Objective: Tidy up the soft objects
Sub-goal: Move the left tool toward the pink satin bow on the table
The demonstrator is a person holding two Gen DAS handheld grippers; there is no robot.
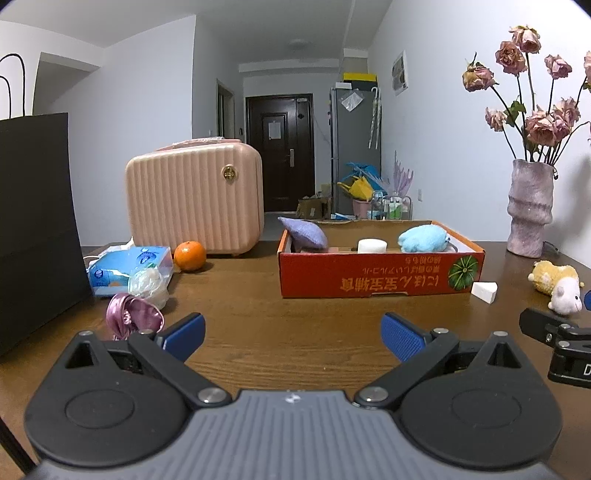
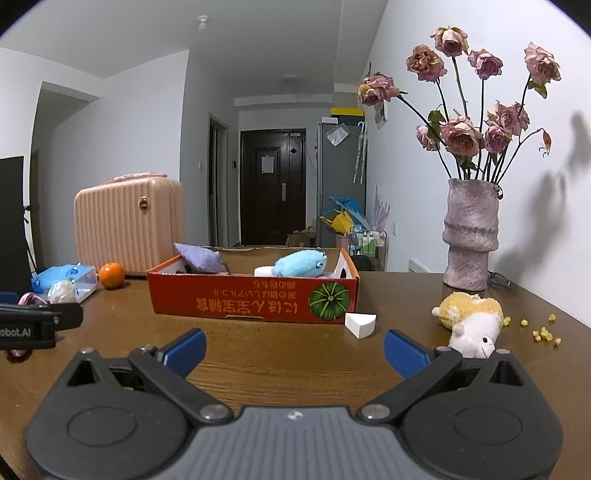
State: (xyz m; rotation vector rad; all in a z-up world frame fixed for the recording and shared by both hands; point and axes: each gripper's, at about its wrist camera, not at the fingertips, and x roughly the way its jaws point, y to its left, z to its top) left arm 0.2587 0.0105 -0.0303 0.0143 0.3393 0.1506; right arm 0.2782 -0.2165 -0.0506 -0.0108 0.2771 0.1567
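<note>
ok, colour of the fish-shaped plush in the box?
Light blue. The fish-shaped plush lies inside the red cardboard box; clearest in the right wrist view.

- White walls (image 1: 147, 92) and a white ceiling (image 2: 184, 33) enclose a narrow room.
- A dark door (image 1: 280, 147) closes the far end of the hallway.
- A grey refrigerator (image 1: 354, 147) stands by the right wall, just right of the door.
- A ceiling lamp (image 1: 298, 45) hangs above the hallway.
- The brown wooden surface (image 1: 295, 332) fills the foreground.
</note>
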